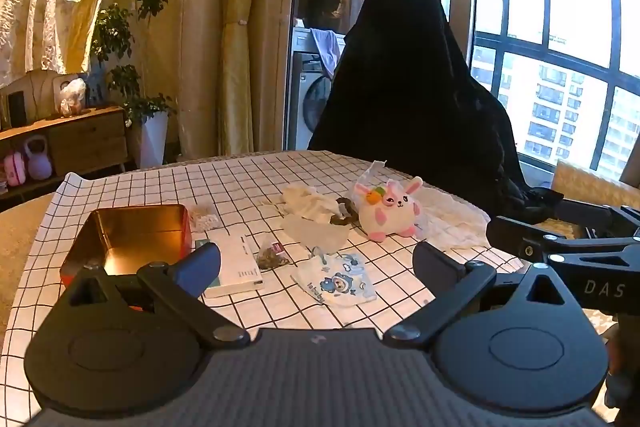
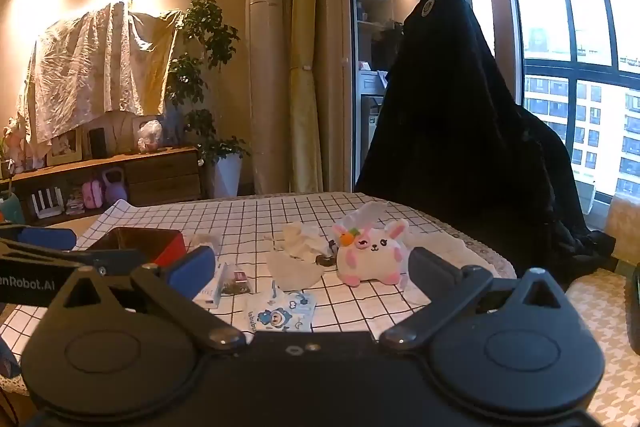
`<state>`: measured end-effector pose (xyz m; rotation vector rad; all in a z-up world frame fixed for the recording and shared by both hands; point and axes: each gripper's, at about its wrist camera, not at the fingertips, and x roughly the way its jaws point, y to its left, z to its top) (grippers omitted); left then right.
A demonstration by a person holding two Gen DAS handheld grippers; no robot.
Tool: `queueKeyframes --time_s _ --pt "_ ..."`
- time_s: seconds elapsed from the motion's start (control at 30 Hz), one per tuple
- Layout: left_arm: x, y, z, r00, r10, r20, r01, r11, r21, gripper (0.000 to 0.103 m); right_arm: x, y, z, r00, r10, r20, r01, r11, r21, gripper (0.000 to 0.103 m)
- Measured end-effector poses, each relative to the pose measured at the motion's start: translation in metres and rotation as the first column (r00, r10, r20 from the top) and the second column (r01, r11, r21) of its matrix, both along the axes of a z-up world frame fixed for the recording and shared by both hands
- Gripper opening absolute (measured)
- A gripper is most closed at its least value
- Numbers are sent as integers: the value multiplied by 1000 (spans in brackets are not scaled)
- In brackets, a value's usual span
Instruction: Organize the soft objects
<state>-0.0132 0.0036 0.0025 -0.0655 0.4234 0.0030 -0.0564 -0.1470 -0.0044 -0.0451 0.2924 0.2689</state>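
One pink-and-white plush rabbit [image 1: 388, 211], one open gold-lined metal tin [image 1: 128, 239], one white book [image 1: 236, 263], one blue-printed cloth pouch [image 1: 340, 281], perhaps two crumpled white cloths [image 1: 308, 203].

We're in a home, a high-rise living room: checked tablecloth [image 1: 240, 183], wooden sideboard [image 2: 160, 173], potted plant [image 2: 208, 75], washing machine [image 1: 312, 103] behind glass, and big windows [image 1: 560, 27] facing apartment blocks.

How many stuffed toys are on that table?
1: a pink-and-white bunny on the far right of the checked cloth, beside crumpled white fabric. Others could be hidden.
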Motion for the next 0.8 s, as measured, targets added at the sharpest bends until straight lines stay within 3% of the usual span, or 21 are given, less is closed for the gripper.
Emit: queueKeyframes --time_s 0.8 --pt "-2 -2 0 1000 -15 -6 15 1000 -8 103 2 0 -2 1000 -25 -11 25 1000 13 103"
